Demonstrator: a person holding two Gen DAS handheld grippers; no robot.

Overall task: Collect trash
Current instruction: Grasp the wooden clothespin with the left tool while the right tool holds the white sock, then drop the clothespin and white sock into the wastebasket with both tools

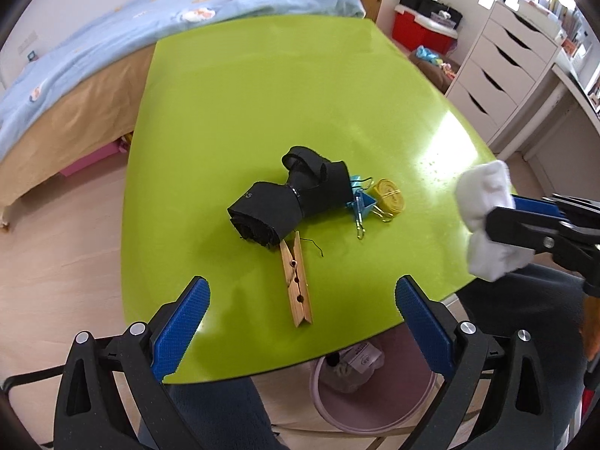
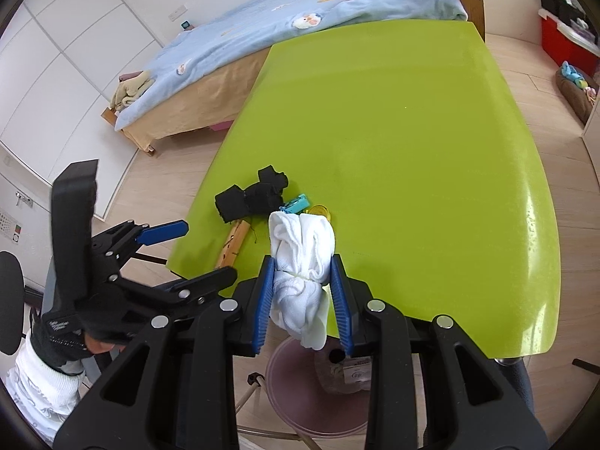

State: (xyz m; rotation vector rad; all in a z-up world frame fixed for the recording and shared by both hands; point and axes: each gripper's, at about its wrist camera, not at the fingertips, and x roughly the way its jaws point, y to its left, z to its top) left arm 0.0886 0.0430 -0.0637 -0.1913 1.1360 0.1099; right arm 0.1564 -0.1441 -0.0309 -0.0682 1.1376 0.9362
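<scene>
Right gripper (image 2: 303, 296): blue pads clamped on a wad of white cloth (image 2: 302, 255), squeezed at its waist, one end bulging forward past the fingertips, the other hanging down toward the camera. Held above the near edge of the lime-green table (image 2: 412, 131). Same wad in the left wrist view (image 1: 487, 217), off the table's right edge, clear of the surface.

Left gripper (image 1: 300, 300): jaws wide apart, nothing between the pads, poised over the near table edge. From the right wrist view, off to the left (image 2: 202, 251), gripped by a dark-gloved hand (image 2: 75, 322) with a white sleeve below.

Under the table's near edge, on the wood floor: pinkish round bin (image 1: 360, 397), with crumpled items and a printed label inside. Partly hidden by the tabletop.

On the table, nearest first:
- wooden clothespin (image 1: 296, 281), flat, long axis running away from the camera, far tip tucked against the black roll.
- black fabric band (image 1: 288, 198), loosely rolled, a loose thread trailing just beside the pin.
- blue binder clip (image 1: 360, 202), touching the band's right side.
- yellow binder clip (image 1: 388, 197), just right of the blue one, touching it.

Beyond: bed with light-blue patterned quilt (image 1: 112, 45); white drawer unit (image 1: 502, 75) to the right; red storage box (image 1: 423, 30) at the far wall.
</scene>
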